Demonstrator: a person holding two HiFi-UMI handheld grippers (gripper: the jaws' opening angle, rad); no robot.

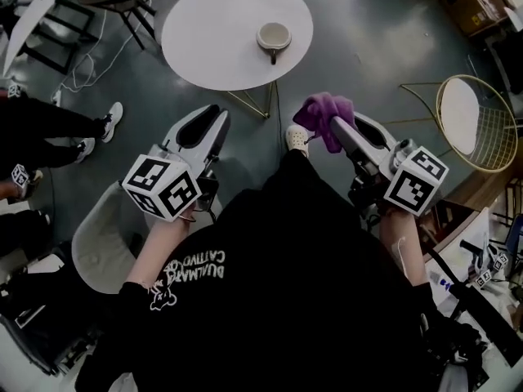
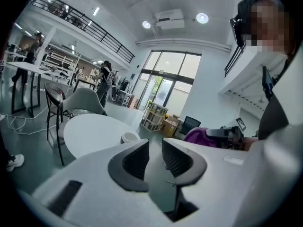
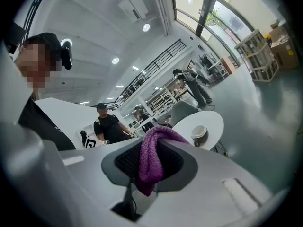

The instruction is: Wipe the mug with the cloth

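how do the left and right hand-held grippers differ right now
The left hand-held gripper has its jaws apart, nothing between them; the right hand-held gripper is shut on the purple cloth. The left one's tips are bare; the right one's are draped in cloth. Both are white and short of the mug.

One round white desk (image 1: 212,51) stands here, and on it sits one white ceramic mug (image 1: 274,36). Near the desk are two white handheld grippers, the left gripper (image 1: 209,122) and the right gripper (image 1: 341,129), one purple fuzzy cloth (image 1: 325,113), and one gold wire chair (image 1: 490,137).
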